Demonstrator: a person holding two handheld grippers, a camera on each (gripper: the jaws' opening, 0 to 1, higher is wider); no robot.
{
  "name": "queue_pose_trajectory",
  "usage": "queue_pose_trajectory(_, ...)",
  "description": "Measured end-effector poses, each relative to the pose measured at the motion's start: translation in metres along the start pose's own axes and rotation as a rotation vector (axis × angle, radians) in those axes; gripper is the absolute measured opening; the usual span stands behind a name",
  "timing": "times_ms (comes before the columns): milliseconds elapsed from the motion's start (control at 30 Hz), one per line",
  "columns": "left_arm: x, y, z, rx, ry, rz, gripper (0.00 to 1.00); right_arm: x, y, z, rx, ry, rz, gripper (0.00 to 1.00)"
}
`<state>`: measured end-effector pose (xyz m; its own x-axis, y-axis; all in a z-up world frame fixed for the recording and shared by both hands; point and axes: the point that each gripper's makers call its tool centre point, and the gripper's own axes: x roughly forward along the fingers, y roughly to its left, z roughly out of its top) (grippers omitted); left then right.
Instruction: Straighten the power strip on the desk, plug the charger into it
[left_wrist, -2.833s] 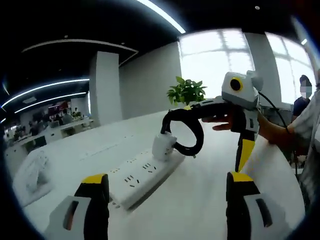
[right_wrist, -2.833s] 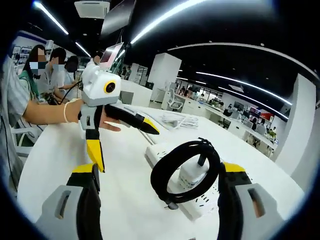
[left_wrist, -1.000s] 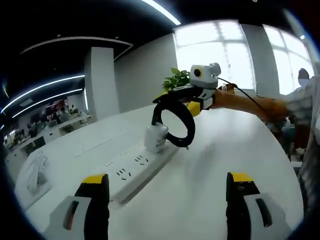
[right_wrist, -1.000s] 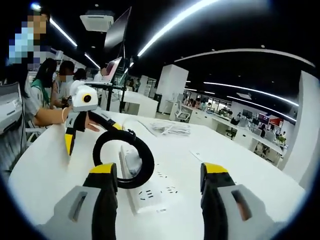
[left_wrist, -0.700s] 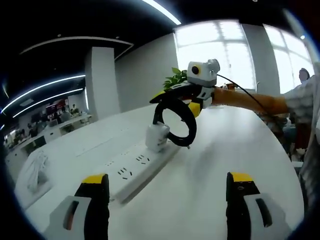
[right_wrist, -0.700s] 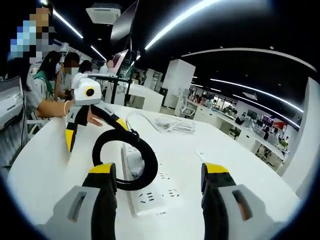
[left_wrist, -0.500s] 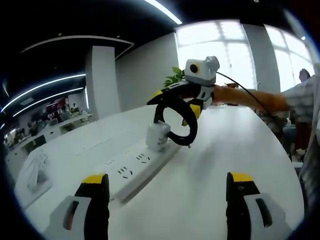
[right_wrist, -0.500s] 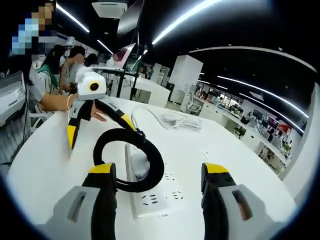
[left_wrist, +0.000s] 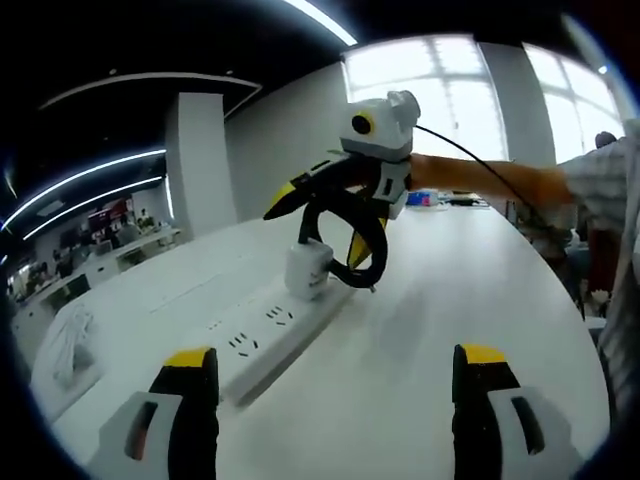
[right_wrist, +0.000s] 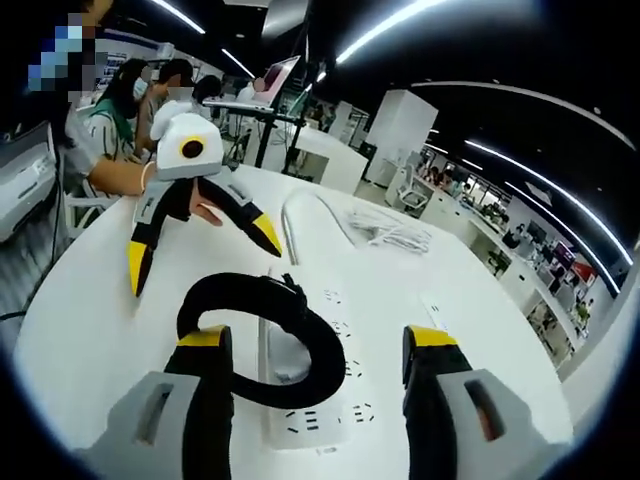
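In the left gripper view, the right hand-held gripper (left_wrist: 315, 215) has swung down from 3 o'clock of the charger (left_wrist: 307, 268) to straddle its coiled black cable (left_wrist: 350, 225) from above, jaws spread, over the power strip (left_wrist: 262, 332).

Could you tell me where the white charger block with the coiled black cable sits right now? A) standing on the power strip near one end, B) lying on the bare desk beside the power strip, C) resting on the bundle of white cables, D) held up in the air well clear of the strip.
A: in the left gripper view the charger stands upright on the far end of the power strip, with its coiled black cable looped above it.
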<state>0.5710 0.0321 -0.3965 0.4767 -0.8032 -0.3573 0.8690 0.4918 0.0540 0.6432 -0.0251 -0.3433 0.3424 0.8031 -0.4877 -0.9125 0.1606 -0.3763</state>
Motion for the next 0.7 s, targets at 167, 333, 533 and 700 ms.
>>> queue_pose_trajectory(167,0.0,0.001,-0.001,-0.003,0.004,0.003,0.99,0.007,0.003,-0.004,-0.039,0.08,0.044,0.65)
queue_pose_trajectory(333,-0.001,0.002,0.001,0.001,0.0,0.007,0.99,0.009,0.007,-0.01,-0.078,0.153,0.076,0.63)
queue_pose_trajectory(533,-0.001,0.002,0.001,-0.001,0.001,0.01,0.99,0.011,0.009,-0.009,-0.146,0.225,0.089,0.63)
queue_pose_trajectory(700,0.0,0.0,0.0,0.007,0.005,0.007,0.99,0.012,0.012,-0.012,-0.17,0.278,0.113,0.59)
